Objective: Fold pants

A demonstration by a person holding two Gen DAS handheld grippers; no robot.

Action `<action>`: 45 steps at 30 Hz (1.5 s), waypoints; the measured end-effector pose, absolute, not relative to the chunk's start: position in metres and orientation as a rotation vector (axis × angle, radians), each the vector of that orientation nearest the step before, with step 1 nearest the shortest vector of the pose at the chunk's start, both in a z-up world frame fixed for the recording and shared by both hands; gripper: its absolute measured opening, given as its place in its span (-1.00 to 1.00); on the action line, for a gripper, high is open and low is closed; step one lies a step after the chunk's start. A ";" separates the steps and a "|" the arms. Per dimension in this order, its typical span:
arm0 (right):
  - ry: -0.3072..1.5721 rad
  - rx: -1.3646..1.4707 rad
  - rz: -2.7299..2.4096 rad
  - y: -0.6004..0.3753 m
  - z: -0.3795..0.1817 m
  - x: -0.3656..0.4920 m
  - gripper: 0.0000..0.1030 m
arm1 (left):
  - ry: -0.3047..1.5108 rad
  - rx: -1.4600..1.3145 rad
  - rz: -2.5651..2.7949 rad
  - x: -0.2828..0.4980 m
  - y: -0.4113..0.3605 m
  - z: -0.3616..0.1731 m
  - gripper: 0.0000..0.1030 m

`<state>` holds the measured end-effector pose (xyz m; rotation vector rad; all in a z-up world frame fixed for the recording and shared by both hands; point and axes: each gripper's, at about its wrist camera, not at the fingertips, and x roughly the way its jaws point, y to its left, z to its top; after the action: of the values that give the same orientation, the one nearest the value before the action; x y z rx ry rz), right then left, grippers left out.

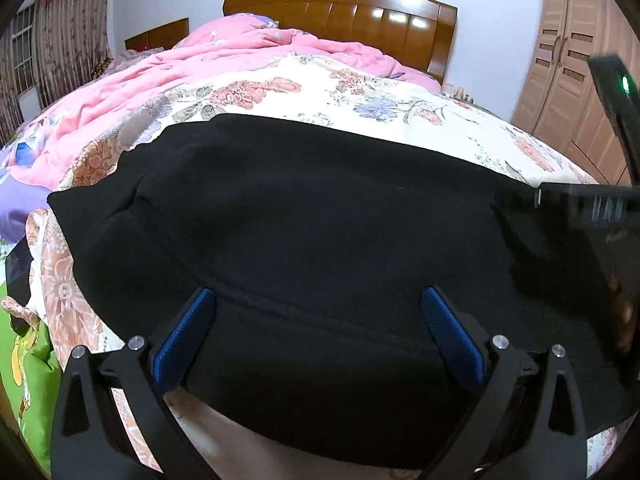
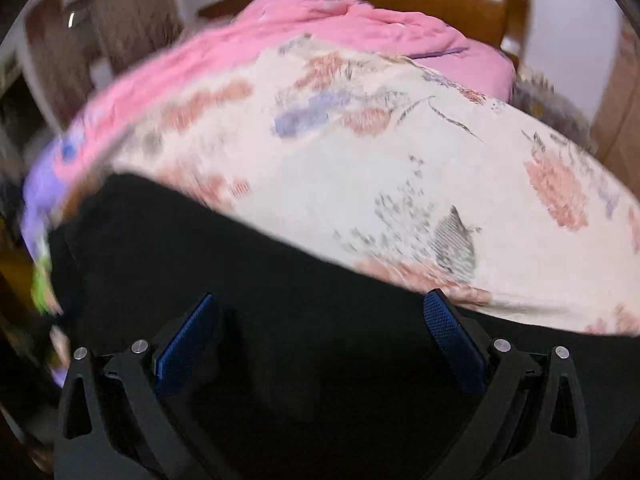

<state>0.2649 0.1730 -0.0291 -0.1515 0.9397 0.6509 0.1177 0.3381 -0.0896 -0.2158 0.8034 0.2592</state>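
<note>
Jaws wide open on both sides, nothing held. Left gripper [image 1: 316, 300] sits low over the black pants [image 1: 280, 220], blue pads [image 1: 188, 332] spread either side of a seam or hem line that runs crosswise just ahead of the tips. Can't tell whether the pads touch the cloth.

Right gripper [image 2: 320, 308] is also spread over the pants [image 2: 240, 280], tips close to the far edge where black meets the floral bed sheet [image 2: 400, 168]. That view is motion-blurred, so contact there is unclear too.

Key relation: the pants lie flat on the bed, long axis left-to-right across both views, so directly under and ahead of both pairs of jaws. Left view shows the garment's left end [image 1: 80, 204] well off to the left; the right gripper's body [image 1: 580, 200] shows at its right edge, over the cloth.

My read: the fold likely goes along that long axis, each side needs to come down and pinch an edge first.

Beyond: pink quilt [image 1: 160, 76], then wooden headboard [image 1: 340, 4].
</note>
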 end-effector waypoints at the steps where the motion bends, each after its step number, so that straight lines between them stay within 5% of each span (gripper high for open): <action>1: 0.920 -0.156 0.657 0.176 -0.028 0.262 0.92 | 0.800 -0.217 0.259 0.118 0.339 -0.090 0.97; 10: 0.826 -0.276 0.556 0.184 -0.034 0.252 0.91 | 0.538 -0.426 0.198 0.030 0.376 -0.032 0.96; 16: 0.663 -0.480 0.864 0.262 -0.005 0.163 0.91 | 0.552 -0.504 0.565 -0.033 0.448 -0.029 0.96; 18: 0.602 -0.605 0.938 0.291 -0.008 0.129 0.81 | 0.548 -0.495 0.596 -0.044 0.453 -0.027 0.96; 20: 0.590 -0.687 0.984 0.315 -0.015 0.109 0.42 | 0.547 -0.505 0.581 -0.050 0.451 -0.027 0.96; 22: 0.634 -0.716 1.013 0.337 -0.023 0.102 0.24 | 0.549 -0.498 0.568 -0.050 0.448 -0.027 0.96; 39: 0.677 -0.812 0.991 0.391 -0.047 0.090 0.15 | 0.574 -0.576 0.571 -0.056 0.461 -0.046 0.96; 45: 0.694 -0.620 1.081 0.369 -0.033 0.105 -0.29 | 0.586 -0.601 0.542 -0.054 0.461 -0.051 0.96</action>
<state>0.1052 0.3686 -0.0329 -0.6201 0.6941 1.0811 -0.0537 0.4606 -0.0506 -0.6006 0.5855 0.5416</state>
